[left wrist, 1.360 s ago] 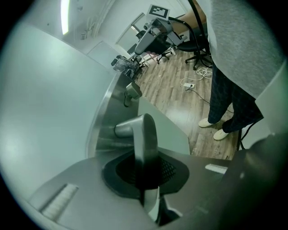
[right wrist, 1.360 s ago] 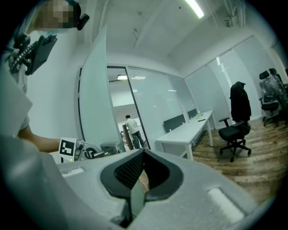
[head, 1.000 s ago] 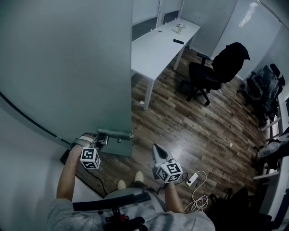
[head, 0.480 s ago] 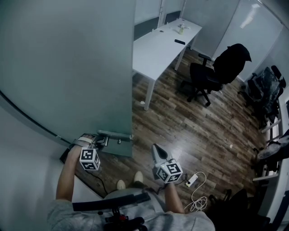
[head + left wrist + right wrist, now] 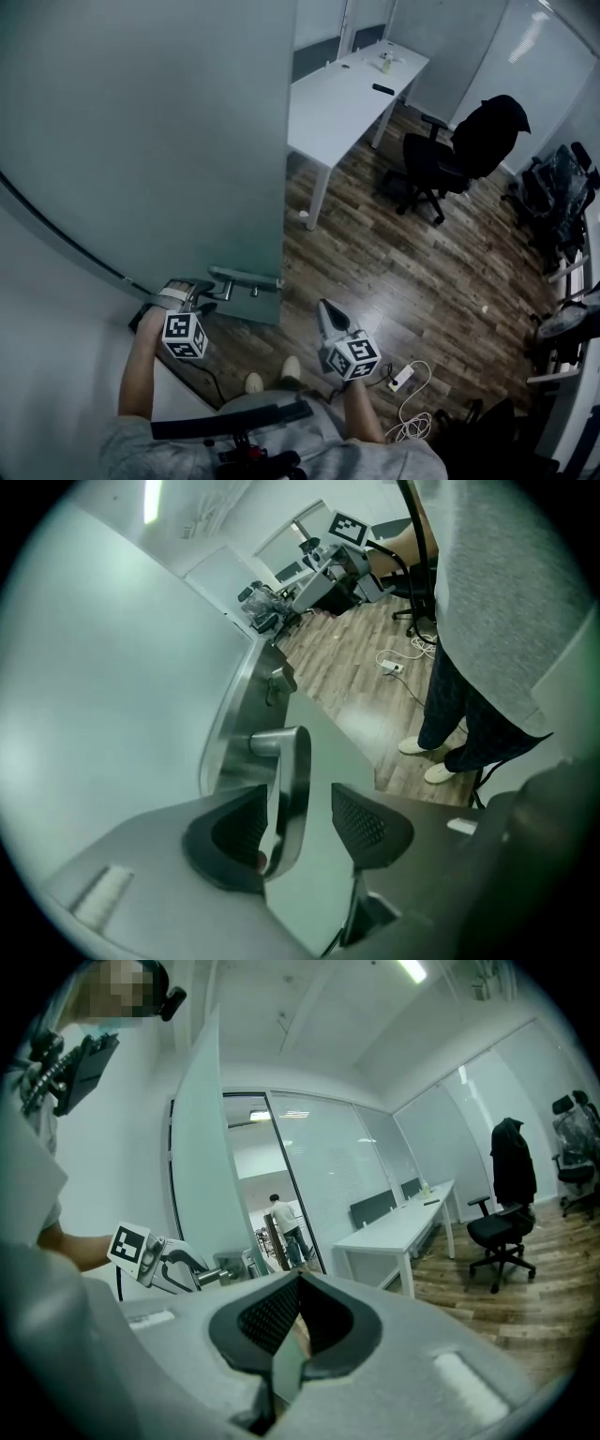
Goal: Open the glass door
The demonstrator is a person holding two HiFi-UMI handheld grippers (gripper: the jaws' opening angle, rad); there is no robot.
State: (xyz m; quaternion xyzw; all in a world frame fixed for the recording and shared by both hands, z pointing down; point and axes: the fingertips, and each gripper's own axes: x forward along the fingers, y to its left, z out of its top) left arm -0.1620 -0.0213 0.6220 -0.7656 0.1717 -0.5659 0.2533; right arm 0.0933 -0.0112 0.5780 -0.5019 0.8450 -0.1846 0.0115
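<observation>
- Glass door (image 5: 169, 141), frosted pale green, fills the left of the head view and stands ajar over the wood floor (image 5: 394, 272). One metal lever handle (image 5: 246, 278) sits at its edge. The left gripper (image 5: 208, 292) is right at that handle, and the right gripper (image 5: 325, 312) hangs apart from it. Beyond are one white desk (image 5: 347, 94) and one black office chair (image 5: 459, 150).
- Left gripper view: the left gripper (image 5: 298, 794) has its jaws opening wide. The lever handle (image 5: 292, 761) stands between the pads, unclamped.
- Right gripper view: the right gripper (image 5: 298, 1312) has its jaws pressed together, holding nothing. The glass door (image 5: 202, 1166) rises edge-on at left.
</observation>
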